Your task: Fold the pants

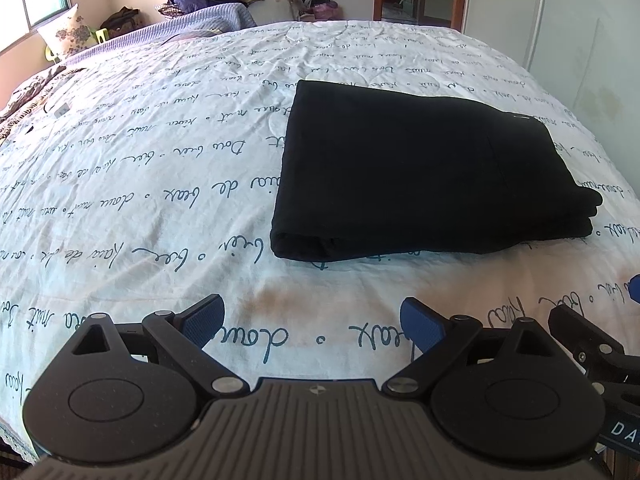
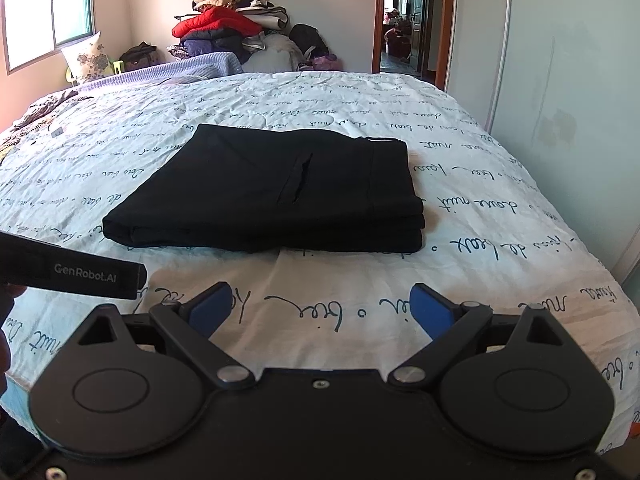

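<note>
Now folded black pants (image 2: 272, 192) on bed (image 2: 480, 184), both grippers (image 1: 312, 326) (image 2: 322, 310) wide apart, empty

Pants (image 2: 264, 188): black, folded into a flat layered rectangle — pocket slit on top
Place: ahead of the right gripper (image 2: 322, 310), well apart — lying flat

Matt black cloth pants (image 2: 272, 188); wrinkled white cotton bedspread (image 2: 460, 216); matt black plastic tool (image 2: 322, 308) with textured blue pads (image 2: 210, 306).

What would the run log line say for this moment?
pants: folded, flat on bed | left gripper: open, empty | right gripper: open, empty | contact: none
</note>
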`<state>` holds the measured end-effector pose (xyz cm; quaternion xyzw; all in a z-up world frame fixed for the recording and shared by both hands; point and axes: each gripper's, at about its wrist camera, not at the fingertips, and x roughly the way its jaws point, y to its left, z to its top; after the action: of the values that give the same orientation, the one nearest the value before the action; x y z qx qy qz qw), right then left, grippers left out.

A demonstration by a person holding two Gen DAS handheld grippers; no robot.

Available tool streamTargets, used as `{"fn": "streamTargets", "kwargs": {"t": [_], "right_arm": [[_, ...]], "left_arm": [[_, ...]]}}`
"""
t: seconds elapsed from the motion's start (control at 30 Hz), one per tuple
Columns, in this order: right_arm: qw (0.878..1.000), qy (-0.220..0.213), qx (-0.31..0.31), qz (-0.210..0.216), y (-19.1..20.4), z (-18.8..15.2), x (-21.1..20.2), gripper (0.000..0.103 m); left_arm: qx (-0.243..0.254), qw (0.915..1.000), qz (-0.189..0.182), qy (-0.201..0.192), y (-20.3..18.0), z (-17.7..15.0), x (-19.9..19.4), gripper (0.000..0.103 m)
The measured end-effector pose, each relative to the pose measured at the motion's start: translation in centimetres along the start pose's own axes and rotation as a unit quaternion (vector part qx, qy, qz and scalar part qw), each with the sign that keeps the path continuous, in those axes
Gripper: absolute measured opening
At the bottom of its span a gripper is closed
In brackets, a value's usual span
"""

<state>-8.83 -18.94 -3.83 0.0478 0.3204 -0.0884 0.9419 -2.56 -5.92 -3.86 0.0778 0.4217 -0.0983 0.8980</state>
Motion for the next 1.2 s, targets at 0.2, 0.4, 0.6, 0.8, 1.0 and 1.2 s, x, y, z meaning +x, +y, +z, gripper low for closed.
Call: {"fn": "streamTargets", "kwargs": {"t": [0.2, 0.4, 0.6, 0.8, 1.0, 1.2], "right_arm": [[1.0, 0.0, -0.003, 0.0, 0.0, 0.03, 0.0, 0.097], [1.0, 0.0, -0.002, -0.001, -0.1, 0.03, 0.03, 0.097], [1.0, 0.001, -0.003, -0.003, -0.09, -0.01, 0.05, 0.097], [1.0, 0.002, -0.004, -0.002, -0.03, -0.03, 0.08, 0.097], [1.0, 0.002, -0.004, -0.003, 0.02, -0.06, 0.1, 0.097], [1.0, 0.003, -0.004, -0.003, 0.07, 0.02, 0.2, 0.097]], "left_arm": [[0.002, 1.0, -0.002, -0.001, 0.01, -0.03, -0.04, 0.096], [0.002, 1.0, -0.003, 0.001, -0.12, 0.03, -0.06, 0.096], [0.002, 1.0, -0.003, 0.001, -0.14, 0.07, -0.04, 0.096], [0.002, 1.0, -0.004, 0.002, -0.18, 0.07, -0.05, 0.096], [0.002, 1.0, -0.006, 0.001, -0.14, 0.05, -0.08, 0.096], [0.002, 1.0, -0.007, 0.001, -0.14, 0.14, -0.08, 0.096]]}}
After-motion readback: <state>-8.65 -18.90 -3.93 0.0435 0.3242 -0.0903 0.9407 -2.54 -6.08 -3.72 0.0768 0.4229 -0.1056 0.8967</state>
